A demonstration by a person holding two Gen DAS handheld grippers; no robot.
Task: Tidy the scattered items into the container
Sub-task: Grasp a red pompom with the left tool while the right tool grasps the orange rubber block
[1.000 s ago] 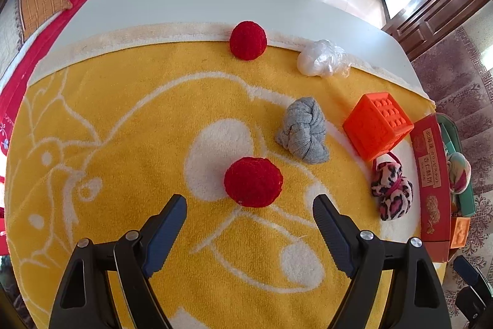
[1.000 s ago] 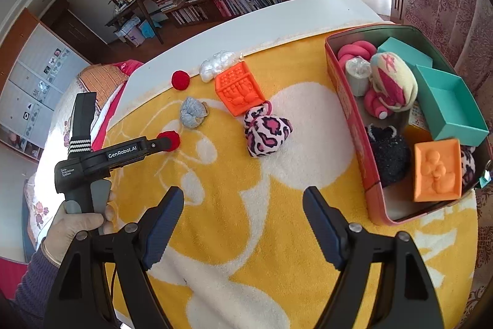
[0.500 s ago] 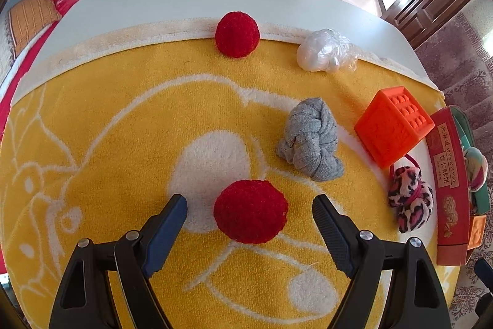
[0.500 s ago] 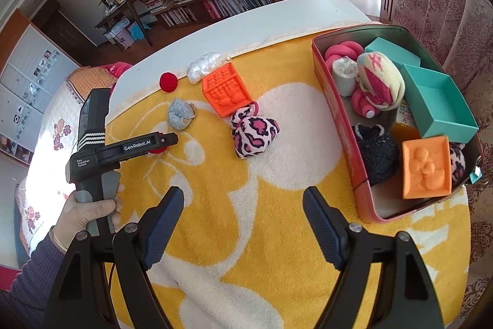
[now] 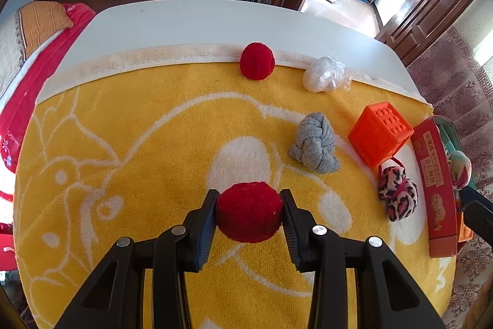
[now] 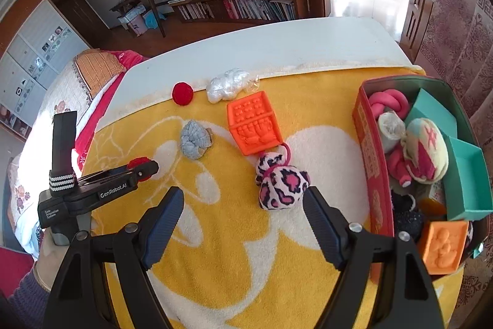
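My left gripper point(image 5: 249, 195) is closing its jaws on a red fuzzy ball point(image 5: 249, 216), and both pads press its sides just above the yellow towel point(image 5: 138, 159). In the right wrist view the ball point(image 6: 137, 162) peeks out at the left gripper's tip point(image 6: 148, 169). My right gripper point(image 6: 243, 195) stands open over the towel, with a pink leopard pouch point(image 6: 282, 185) just ahead, close to its right finger. The red box point(image 6: 372, 174) at the right holds several items.
Loose on the towel lie an orange cube point(image 6: 254, 124), a grey knotted sock point(image 6: 195, 139), a second red ball point(image 6: 182, 93) and a crumpled white bag point(image 6: 226, 84). The white table's far edge point(image 5: 215, 20) runs behind them. A person's hand point(image 6: 46, 255) holds the left gripper.
The left gripper moved forward around the near red ball and its jaws came in onto it. The right gripper shifted left, toward the leopard pouch.
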